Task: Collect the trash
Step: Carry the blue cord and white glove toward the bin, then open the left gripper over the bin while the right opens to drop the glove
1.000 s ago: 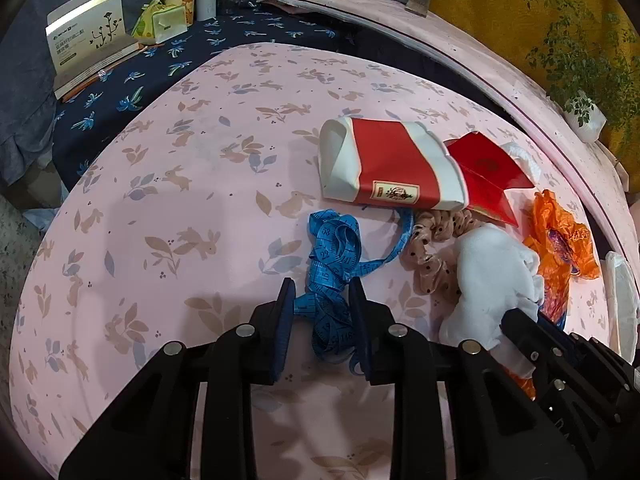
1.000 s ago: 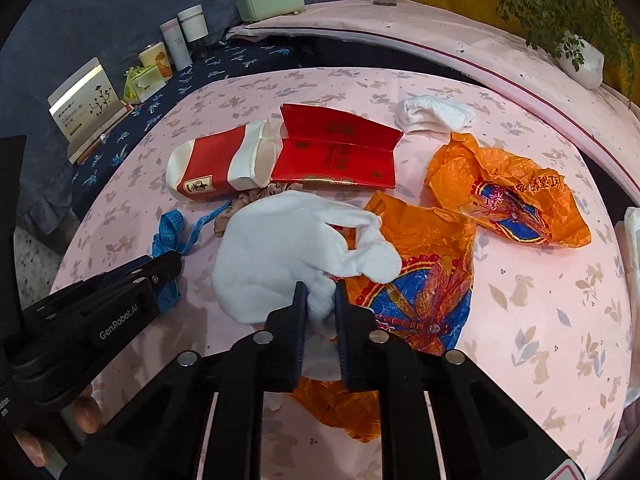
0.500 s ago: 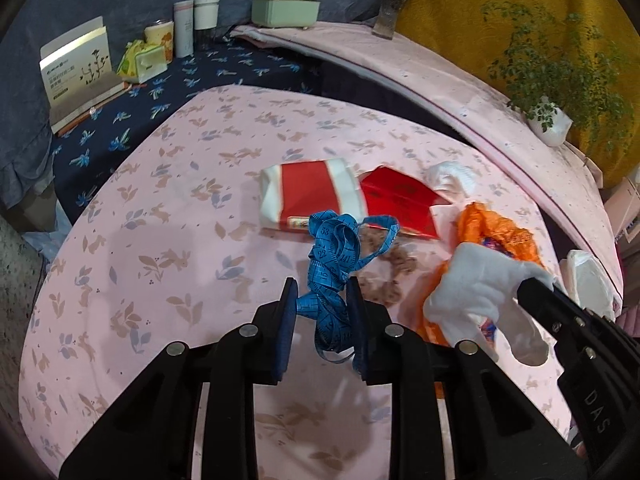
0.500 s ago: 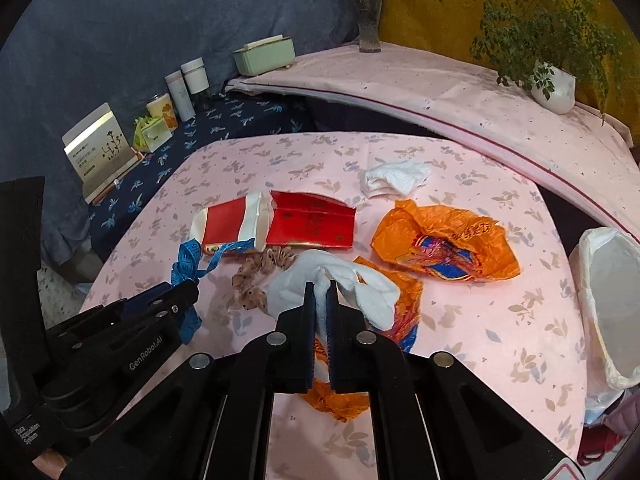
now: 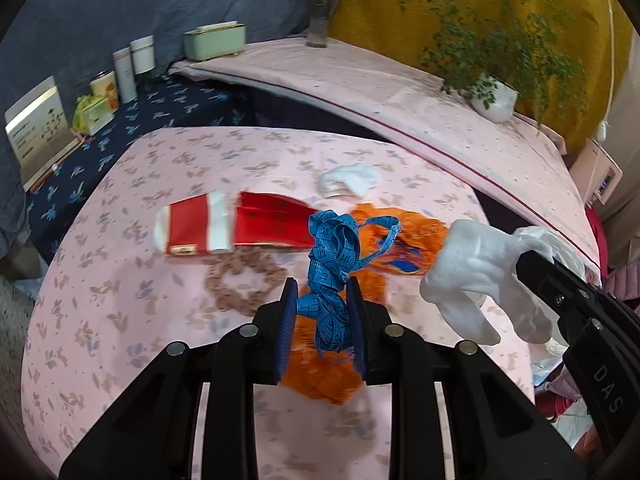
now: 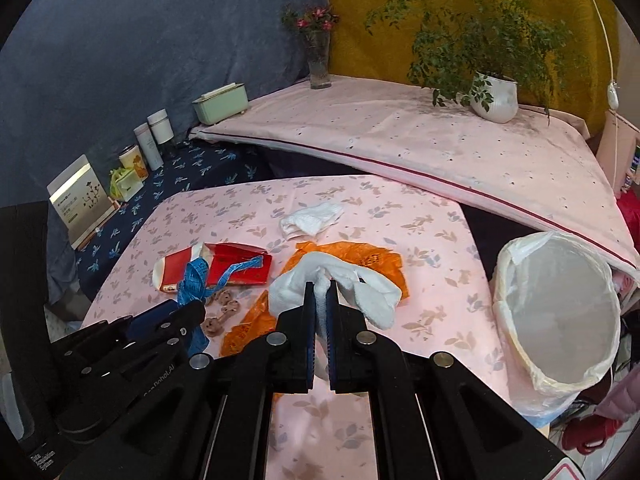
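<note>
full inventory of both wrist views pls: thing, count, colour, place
blue tape measure: 1, blue, bunched in left gripper, off the table
white cloth: 1, white, pinched in right gripper
crumpled tissue: 1, white, far part of the table
red-and-white carton: 1, flattened, on table
red packet: 1, red, beside carton
orange plastic bags: 2 as far as I can tell, orange, under cloth
scrunchie: 1, brownish-pink, near carton
lined bin: 1, white liner, past table's right edge
table: 1, pink leaf-print cover
potted plant: 1, white pot, rear shelf
flower vase: 1, shelf corner
left gripper: black, shut on tape
right gripper: black, shut on cloth
</note>
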The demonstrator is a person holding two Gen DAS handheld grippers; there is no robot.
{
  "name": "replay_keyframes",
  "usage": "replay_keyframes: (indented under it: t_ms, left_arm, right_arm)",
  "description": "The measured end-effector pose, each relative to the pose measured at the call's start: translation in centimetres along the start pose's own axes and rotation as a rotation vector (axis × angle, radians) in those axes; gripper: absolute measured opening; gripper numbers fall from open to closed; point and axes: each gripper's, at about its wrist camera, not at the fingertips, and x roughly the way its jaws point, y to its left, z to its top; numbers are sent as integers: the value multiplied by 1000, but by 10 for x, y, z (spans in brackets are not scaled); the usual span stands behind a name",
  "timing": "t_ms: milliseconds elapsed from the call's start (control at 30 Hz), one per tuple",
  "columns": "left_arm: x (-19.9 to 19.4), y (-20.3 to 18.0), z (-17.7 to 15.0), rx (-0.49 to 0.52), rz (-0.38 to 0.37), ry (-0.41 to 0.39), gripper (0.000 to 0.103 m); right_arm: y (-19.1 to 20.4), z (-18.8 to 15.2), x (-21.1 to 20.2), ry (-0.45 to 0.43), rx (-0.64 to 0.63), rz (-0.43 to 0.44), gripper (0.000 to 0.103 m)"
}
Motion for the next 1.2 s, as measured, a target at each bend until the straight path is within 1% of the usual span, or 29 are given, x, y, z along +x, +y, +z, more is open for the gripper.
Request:
replay_keyframes:
  t_ms: [333, 567, 933, 1200]
  left_arm:
    - [4, -90, 1, 114, -72, 11, 24]
    - [14, -140, -2, 170, -113, 33, 24]
    - [30, -207, -7, 258, -180, 58, 24]
    - [41, -248, -7, 309, -236, 67, 24]
  right_arm:
    - [-79, 0, -23, -34, 80, -89, 5]
    - [-132, -6, -33, -42, 144, -151, 5]
    - [-207, -16, -45, -44, 237, -251, 5]
    - [-238, -22, -49, -45, 275, -292, 5]
